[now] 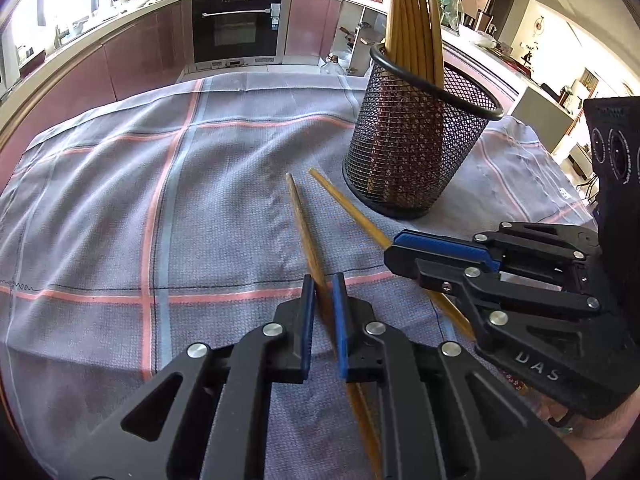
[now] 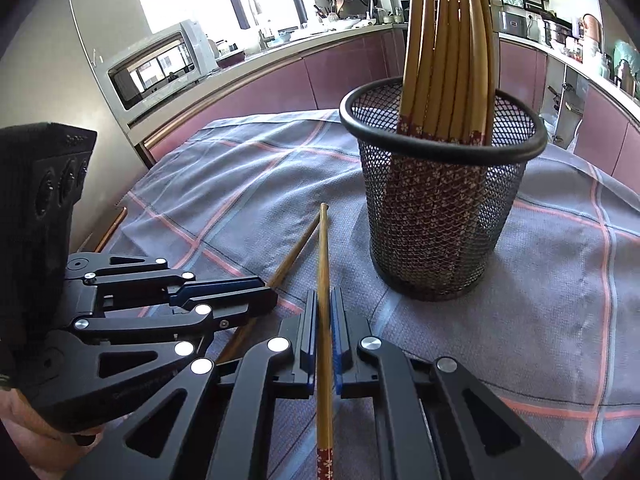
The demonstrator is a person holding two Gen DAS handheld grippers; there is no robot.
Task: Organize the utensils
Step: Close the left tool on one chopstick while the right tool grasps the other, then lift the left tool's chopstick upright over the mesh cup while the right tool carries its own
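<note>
Two loose wooden chopsticks lie on a grey-blue checked cloth (image 1: 120, 208) in front of a black mesh holder (image 1: 416, 140) (image 2: 440, 216). The holder has several chopsticks (image 2: 444, 60) standing in it. My left gripper (image 1: 323, 284) is shut on the left chopstick (image 1: 302, 224), blue pads pressing its shaft. Just to its right, my right gripper (image 1: 390, 252) is shut on the other chopstick (image 1: 348, 204). In the right wrist view that chopstick (image 2: 323, 248) runs straight between the right gripper's (image 2: 324, 296) pads, its red patterned end nearest the camera. The left gripper (image 2: 272, 294) holds its chopstick (image 2: 294, 250) alongside.
The cloth covers a table whose far edge (image 1: 240, 80) faces an oven (image 1: 236, 28) and pink kitchen cabinets (image 2: 280, 80). A microwave (image 2: 160, 64) stands on the counter. A hand (image 1: 592, 440) holds the right gripper's body. Open cloth stretches to the left of the grippers.
</note>
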